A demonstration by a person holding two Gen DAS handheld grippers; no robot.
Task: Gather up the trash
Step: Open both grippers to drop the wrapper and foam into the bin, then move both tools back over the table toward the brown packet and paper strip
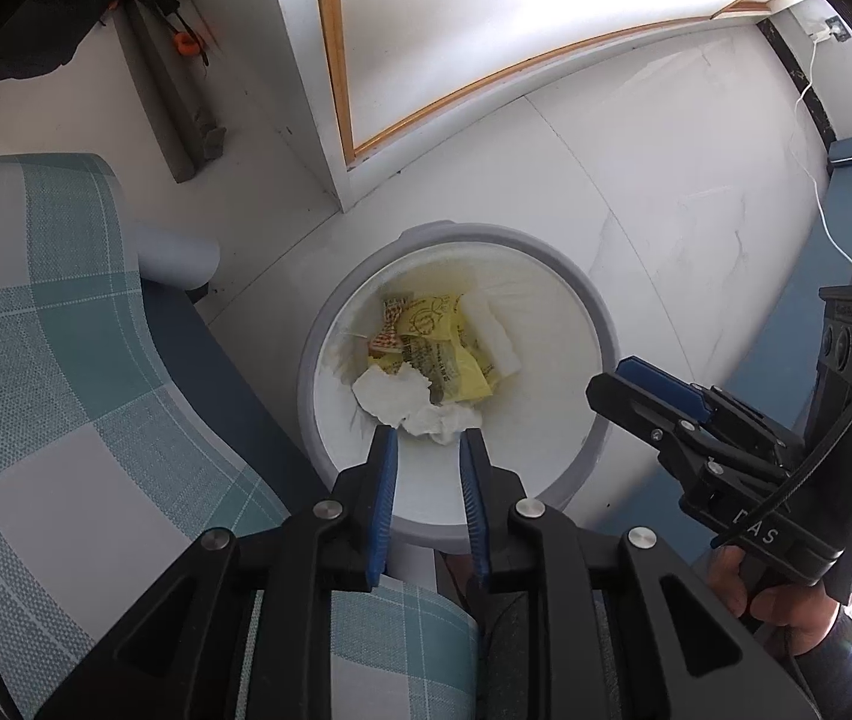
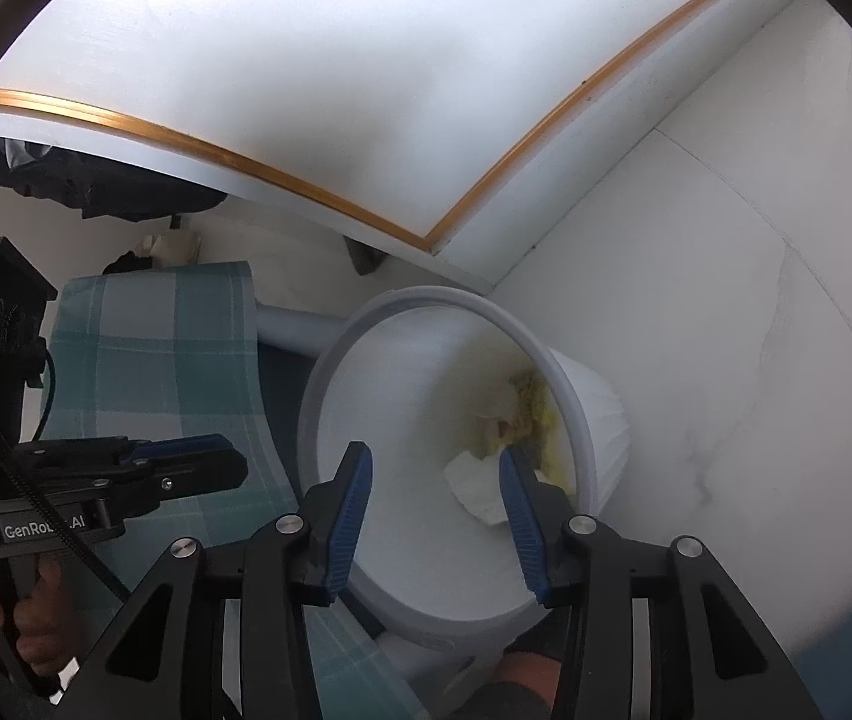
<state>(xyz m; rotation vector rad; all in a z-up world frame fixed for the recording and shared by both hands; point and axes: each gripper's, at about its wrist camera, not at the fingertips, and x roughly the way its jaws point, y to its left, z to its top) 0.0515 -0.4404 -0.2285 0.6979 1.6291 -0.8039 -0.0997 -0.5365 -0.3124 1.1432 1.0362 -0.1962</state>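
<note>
Both grippers hang over the trash bin (image 1: 600, 324), which stands on the white floor (image 1: 666, 192) just beside a plaid chair (image 1: 48, 324).

Left gripper (image 1: 424, 441) points nearly straight down into the bin mouth, jaws parted a little, nothing between them. The crumpled white tissue (image 1: 393, 393) shows past the tips, lying loose inside the bin, not pinched.

Right gripper (image 2: 435, 468) tilts in from 3 o'clock in the left wrist view. Jaws released, spread wider than the left, empty. In its own view a white tissue (image 2: 477, 489) sits between the tips but lower down, on the liner; pads not touching it.

Trash is in the bin: yellow wrappers (image 1: 435, 342) at centre, a red-checked wrapper (image 1: 390, 327) at 10 o'clock of the pile, a white folded pad (image 1: 495, 339) at 2 o'clock, tissues at 6 o'clock.

Judgement: drop looks done, both hands free.

Risks:
- Bin is light and open. Either gripper clipping the rim on the way out could tip it and spill the lot.
- The grippers sit near each other over the mouth, so a careless lift could knock them together.
- White cable (image 1: 810, 138) trails over the floor at 2 o'clock; snag risk if the right hand swings that way.
- Chair edge is close on the left; left gripper could bump it.
</note>
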